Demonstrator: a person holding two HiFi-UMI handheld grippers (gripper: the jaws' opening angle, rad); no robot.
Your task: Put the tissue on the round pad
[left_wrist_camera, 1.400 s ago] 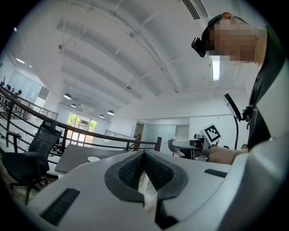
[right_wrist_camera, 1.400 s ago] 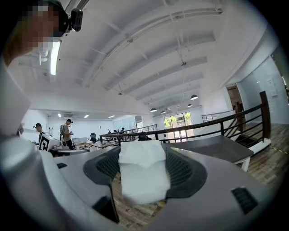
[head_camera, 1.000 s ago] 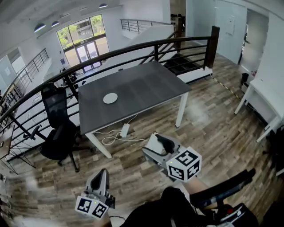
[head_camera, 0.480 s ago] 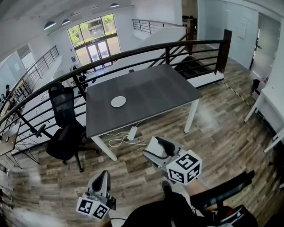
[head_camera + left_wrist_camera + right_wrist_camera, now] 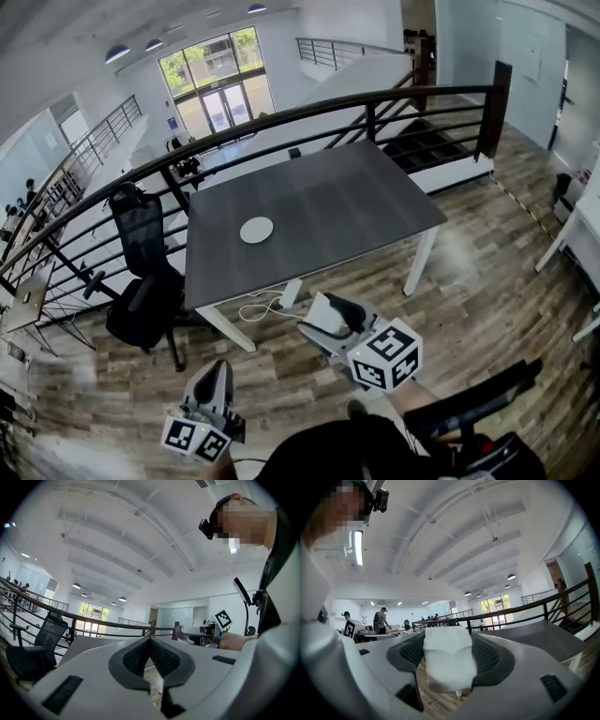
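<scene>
The dark counter stands on the wood plank floor, well ahead of the right hand-held gripper. A white round pad lies alone on it, ahead and left of that hand-held gripper. A white power strip lies on the floor under the counter's nearer edge.

A dark table stands on wood floor. Left of it, a black chair; behind it, a railing; under it, a power strip.
</scene>
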